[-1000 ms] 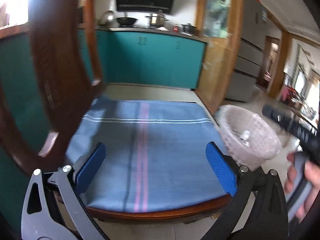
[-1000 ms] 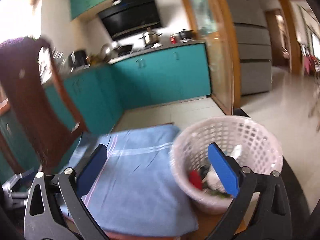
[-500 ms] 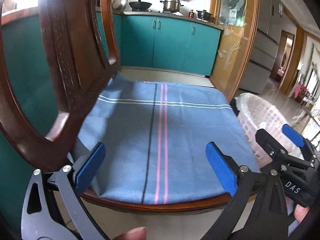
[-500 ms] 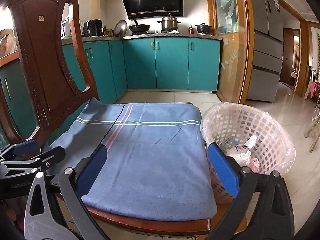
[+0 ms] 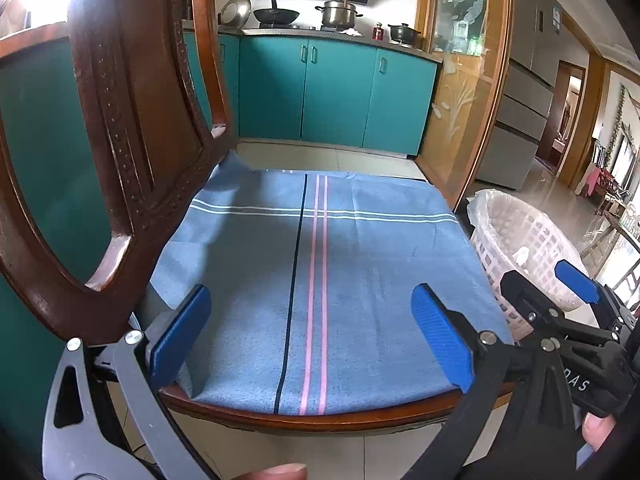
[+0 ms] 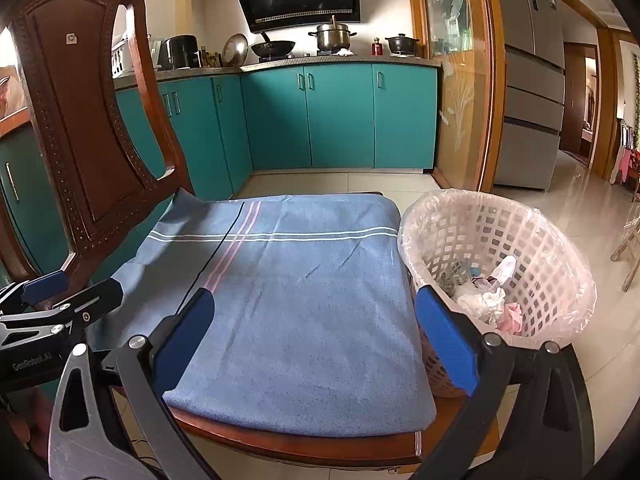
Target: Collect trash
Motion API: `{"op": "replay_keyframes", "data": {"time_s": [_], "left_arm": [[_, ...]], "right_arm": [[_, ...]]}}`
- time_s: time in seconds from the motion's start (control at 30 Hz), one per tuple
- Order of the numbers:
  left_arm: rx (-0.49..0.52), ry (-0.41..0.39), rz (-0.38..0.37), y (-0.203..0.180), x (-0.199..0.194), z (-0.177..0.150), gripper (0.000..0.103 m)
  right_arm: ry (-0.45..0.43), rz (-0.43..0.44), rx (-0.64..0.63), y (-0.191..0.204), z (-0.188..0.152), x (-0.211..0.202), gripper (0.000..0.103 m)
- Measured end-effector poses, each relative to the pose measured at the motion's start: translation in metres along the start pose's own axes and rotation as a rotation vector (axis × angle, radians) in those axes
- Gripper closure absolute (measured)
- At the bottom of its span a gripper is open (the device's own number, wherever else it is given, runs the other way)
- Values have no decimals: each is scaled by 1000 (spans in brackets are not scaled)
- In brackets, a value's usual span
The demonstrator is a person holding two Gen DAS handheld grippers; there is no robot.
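Both grippers hover side by side over the front edge of the dark wooden chair [image 6: 80,128], whose seat is covered by a blue striped cloth [image 6: 304,312]. The left gripper [image 5: 310,340] and the right gripper [image 6: 316,344] each have their blue-padded fingers spread wide, holding nothing. The crumpled white and pink trash [image 6: 490,300] lies inside the white plastic lattice basket [image 6: 532,240], lined with a clear bag, just beside the seat's right edge.

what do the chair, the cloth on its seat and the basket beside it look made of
Chair: dark, glossy wood, with carved beading and light glinting along its edges. Cloth: soft, matte woven fabric, blue with stripes, creased; possibly cotton. Basket: pale plastic lattice with square holes, lined with a thin clear plastic bag wrinkled over the rim.
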State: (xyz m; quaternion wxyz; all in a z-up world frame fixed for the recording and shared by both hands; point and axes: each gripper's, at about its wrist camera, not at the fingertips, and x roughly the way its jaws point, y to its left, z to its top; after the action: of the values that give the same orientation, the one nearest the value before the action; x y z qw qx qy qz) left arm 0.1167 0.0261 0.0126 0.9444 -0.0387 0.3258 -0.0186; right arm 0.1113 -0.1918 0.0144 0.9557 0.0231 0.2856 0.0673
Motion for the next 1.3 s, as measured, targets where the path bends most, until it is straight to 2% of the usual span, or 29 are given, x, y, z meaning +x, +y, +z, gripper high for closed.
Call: {"op": "replay_keyframes", "data": {"time_s": [1.3], "left_arm": [[-4, 12, -18, -1, 2, 0, 3]], "right_arm": [[-1, 1, 2, -2, 1, 0, 5]]}}
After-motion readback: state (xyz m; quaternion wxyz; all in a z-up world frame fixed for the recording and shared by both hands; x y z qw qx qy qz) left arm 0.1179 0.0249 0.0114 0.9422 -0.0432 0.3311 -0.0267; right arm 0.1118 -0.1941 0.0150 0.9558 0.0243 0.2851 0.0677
